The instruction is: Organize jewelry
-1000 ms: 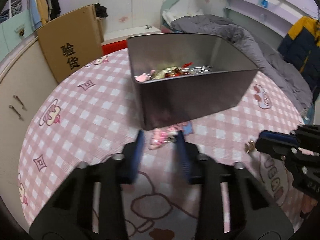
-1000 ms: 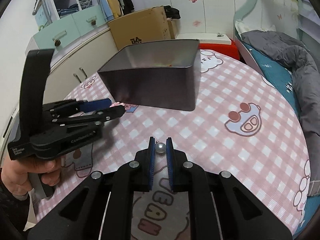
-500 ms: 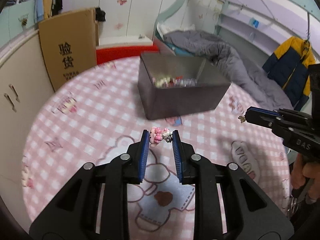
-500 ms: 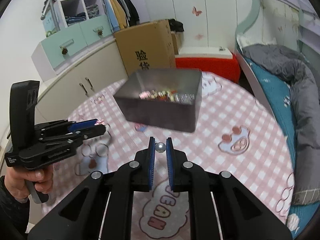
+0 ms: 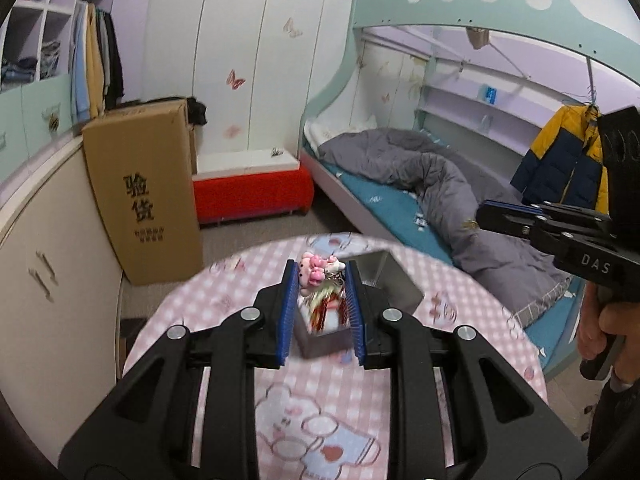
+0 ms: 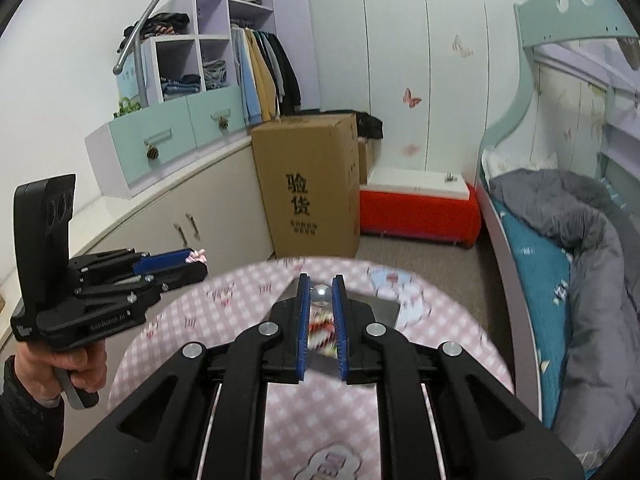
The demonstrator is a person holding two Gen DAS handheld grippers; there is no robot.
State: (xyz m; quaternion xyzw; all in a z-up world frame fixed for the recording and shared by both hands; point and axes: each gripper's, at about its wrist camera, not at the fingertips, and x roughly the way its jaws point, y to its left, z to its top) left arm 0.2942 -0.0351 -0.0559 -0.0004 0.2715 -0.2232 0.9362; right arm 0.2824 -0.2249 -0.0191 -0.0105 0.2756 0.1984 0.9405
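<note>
My left gripper is shut on a pink cartoon charm with a small metal ring, held high above the round pink checked table. The grey metal jewelry box sits far below, with several blurred trinkets inside. My right gripper is shut on a pearl bead, also high above the box. The left gripper shows at the left of the right wrist view. The right gripper shows at the right of the left wrist view.
A tall cardboard carton and a red bench stand beyond the table. Beige cabinets run along the left. A bunk bed with a grey duvet fills the right. A yellow and navy jacket hangs nearby.
Both grippers have risen well above the table with their pieces. The left closed on the pink charm and lifted it. The box now looks small and far below.
</note>
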